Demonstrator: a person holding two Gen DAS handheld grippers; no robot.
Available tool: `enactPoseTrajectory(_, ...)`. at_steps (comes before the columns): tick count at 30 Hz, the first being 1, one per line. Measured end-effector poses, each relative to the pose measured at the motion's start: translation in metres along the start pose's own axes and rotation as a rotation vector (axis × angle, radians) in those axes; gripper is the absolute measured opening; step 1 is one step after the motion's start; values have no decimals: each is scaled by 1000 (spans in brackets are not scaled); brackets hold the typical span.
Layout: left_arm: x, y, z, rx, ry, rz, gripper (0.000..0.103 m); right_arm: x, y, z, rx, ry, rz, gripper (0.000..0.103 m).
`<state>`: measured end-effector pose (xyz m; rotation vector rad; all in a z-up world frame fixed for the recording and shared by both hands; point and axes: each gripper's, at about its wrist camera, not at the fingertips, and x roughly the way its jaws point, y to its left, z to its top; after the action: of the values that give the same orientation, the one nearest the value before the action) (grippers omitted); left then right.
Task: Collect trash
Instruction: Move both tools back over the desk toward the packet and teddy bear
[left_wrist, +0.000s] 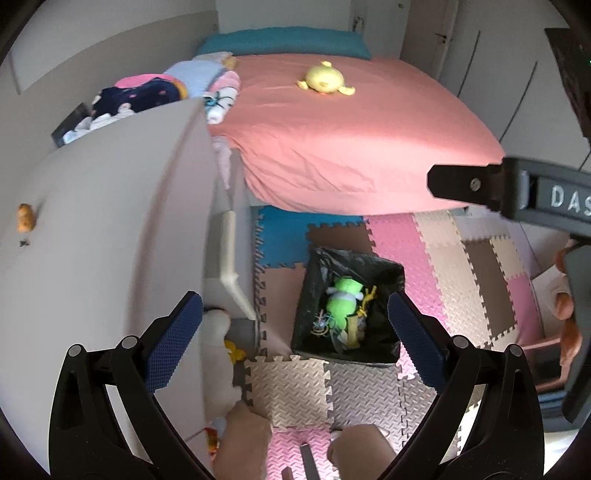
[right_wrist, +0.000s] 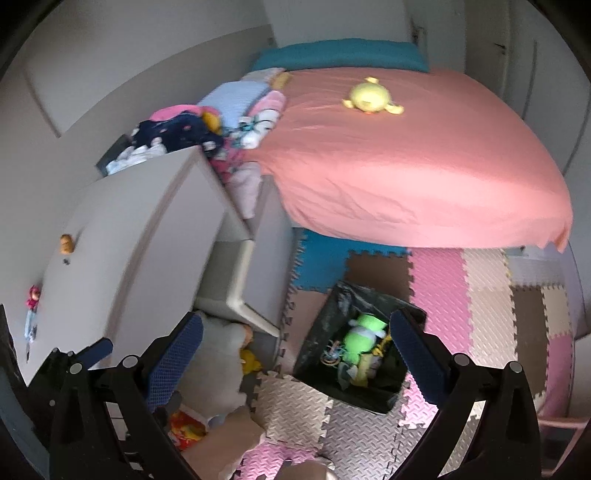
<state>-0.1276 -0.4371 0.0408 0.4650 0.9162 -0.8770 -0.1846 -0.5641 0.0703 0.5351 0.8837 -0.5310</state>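
Trash bin (left_wrist: 384, 273), one, holds one green plush (left_wrist: 343, 301); left gripper (left_wrist: 295, 336) and right gripper (right_wrist: 297, 349) both released, empty.

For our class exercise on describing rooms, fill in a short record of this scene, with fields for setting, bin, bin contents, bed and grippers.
setting: bedroom with foam puzzle mat floor
bin: black-lined bin on the mat, near the bed's foot
bin contents: green plush toy, yellow scraps
bed: pink sheet, yellow plush toy on top
grippers: left gripper open, empty; right gripper open, empty

Lined bin (left_wrist: 314, 317) holding green plush (left_wrist: 341, 301), pink bed (left_wrist: 351, 147)
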Motion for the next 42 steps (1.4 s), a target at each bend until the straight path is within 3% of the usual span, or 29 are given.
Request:
enactPoseTrajectory(8, -39, 72, -9, -94, -26, 53, 97, 1, 86, 12, -92, -8, 92, 101)
enactPoseTrajectory(18, -90, 195, -49, -271, -77, 239, 97, 25, 208, 15, -253, 25, 213, 101)
enactPoseTrajectory(24, -112, 266, -73, -382, -82, 306, 97, 44, 273, 12, -350, 56, 261, 101)
enactPoseTrajectory(42, -127, 410, -116, -519, -53, 415, 96, 108, 394, 15, -420, 134, 346, 101)
